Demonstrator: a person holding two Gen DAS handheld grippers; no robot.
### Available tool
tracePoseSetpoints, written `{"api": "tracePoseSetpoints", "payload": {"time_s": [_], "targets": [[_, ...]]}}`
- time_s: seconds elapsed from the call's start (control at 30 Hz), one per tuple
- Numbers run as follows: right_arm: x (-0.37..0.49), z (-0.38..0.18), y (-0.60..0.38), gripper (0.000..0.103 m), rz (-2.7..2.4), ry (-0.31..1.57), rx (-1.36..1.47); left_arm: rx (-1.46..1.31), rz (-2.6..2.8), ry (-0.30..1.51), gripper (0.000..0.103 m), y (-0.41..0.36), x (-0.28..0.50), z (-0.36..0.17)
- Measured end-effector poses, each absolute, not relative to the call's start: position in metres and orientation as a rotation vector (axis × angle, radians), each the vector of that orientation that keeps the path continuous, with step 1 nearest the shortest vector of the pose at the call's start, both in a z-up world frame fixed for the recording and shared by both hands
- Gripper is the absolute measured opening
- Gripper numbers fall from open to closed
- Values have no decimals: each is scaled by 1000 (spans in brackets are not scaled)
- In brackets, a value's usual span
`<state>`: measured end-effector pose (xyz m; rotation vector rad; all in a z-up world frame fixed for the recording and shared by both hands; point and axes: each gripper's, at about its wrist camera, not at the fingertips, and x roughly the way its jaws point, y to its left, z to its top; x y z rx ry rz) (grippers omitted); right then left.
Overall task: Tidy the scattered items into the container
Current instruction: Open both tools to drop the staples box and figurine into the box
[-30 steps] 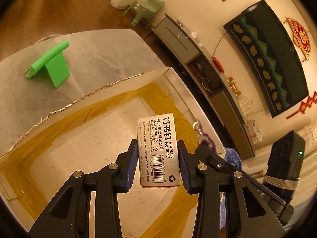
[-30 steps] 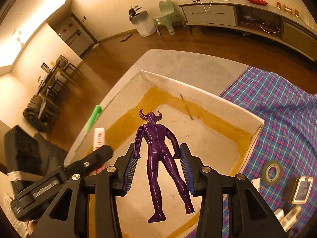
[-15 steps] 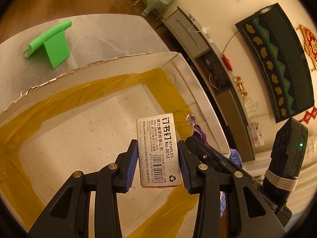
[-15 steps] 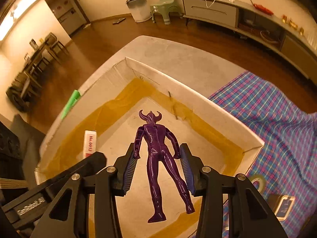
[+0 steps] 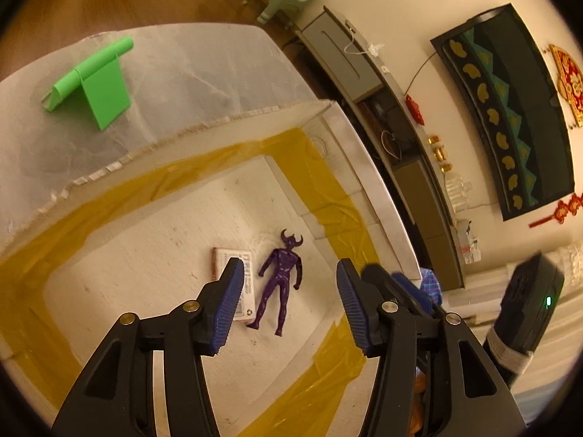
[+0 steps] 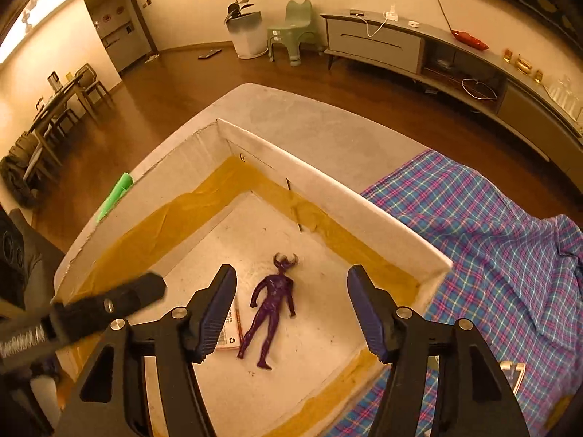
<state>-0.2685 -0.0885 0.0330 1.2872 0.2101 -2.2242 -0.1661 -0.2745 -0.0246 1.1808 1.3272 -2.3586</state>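
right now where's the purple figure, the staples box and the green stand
purple figure [image 5: 281, 279], left wrist view, on its chest
staples box [image 5: 246, 284], left wrist view, on its printed label
green stand [image 5: 105, 93], left wrist view, on its flat front panel

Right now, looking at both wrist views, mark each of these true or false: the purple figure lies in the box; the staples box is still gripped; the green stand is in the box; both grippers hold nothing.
1. The purple horned figure lies on the floor of the cardboard box. True.
2. The left gripper grips the staples box. False: its jaws are opening with nothing between them, and the staples box lies on the box floor beside the figure.
3. The green stand is in the box. False: it stands on the table outside.
4. The right gripper holds nothing. True: its jaws are opening, empty.
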Motion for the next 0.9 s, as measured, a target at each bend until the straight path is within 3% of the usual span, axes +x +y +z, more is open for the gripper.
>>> {"api": "tracePoseSetpoints", "payload": {"time_s": [0.17,0.33,0.47,0.53,0.6,0.9], "targets": [[-210,57,-47,64,-2287,-17,1207,1121,-2423,1277,56,-291,-151,-9],[-150,37,-24,65,-2262,-204,1293,1059,-2514,1148,56,-295,-137,14],[-124,9,-40,64,-2206,-130,1373,1049,-2570,1104,56,-287,-132,26],[-119,-2,-43,44,-2184,-121,1395,1062,-2600,1085,56,-280,-130,31],[-111,1,-40,38,-2225,-89,1370,1075,-2629,1062,56,-272,-129,36],[-78,2,-23,30,-2227,-182,1427,1077,-2661,1052,56,-254,-118,50]]}}
